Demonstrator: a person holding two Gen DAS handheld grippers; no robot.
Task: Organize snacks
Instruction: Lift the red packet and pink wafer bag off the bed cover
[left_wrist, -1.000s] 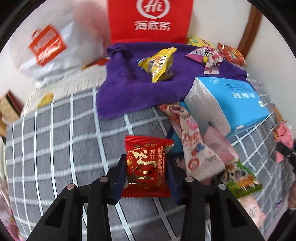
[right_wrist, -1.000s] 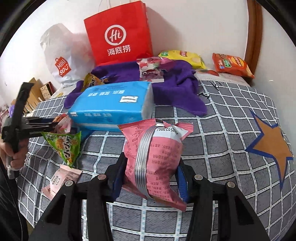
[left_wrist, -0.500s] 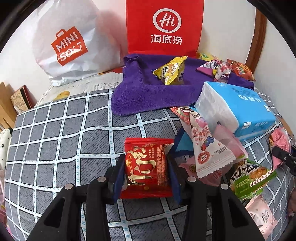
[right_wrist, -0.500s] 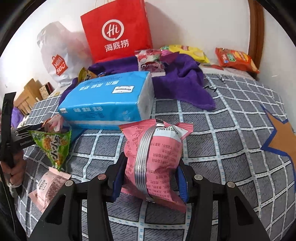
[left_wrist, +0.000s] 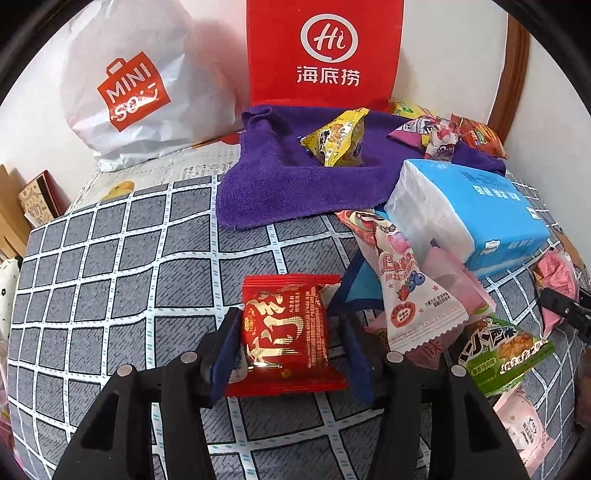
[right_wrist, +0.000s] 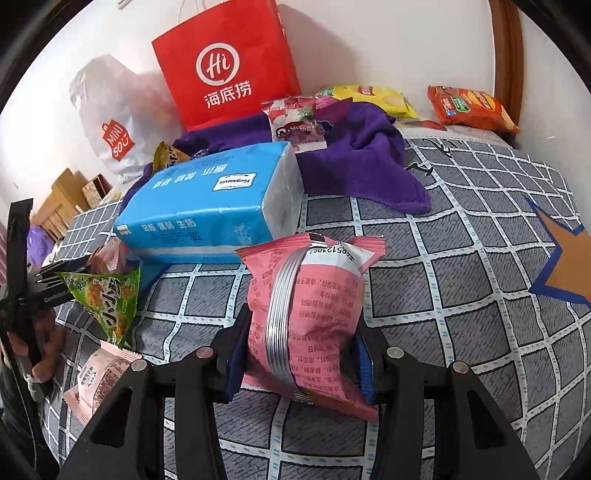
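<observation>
Bare checked cover (left_wrist: 110, 280) is lying open across the left and lower left of the left wrist view; a towel (left_wrist: 273, 184), tissue pack (left_wrist: 469, 210) and snack heap (left_wrist: 406, 288) are crowding its right, two bags (left_wrist: 321, 51) walling the top. In the right wrist view, the cover's right side (right_wrist: 480, 295) is lying free

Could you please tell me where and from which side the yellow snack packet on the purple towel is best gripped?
Grip the yellow snack packet across its puffed middle, coming from above and the front. It lies tilted on the purple towel with its crimped ends pointing up-right and down-left; the red paper bag stands close behind, so a rear approach looks blocked.
</observation>
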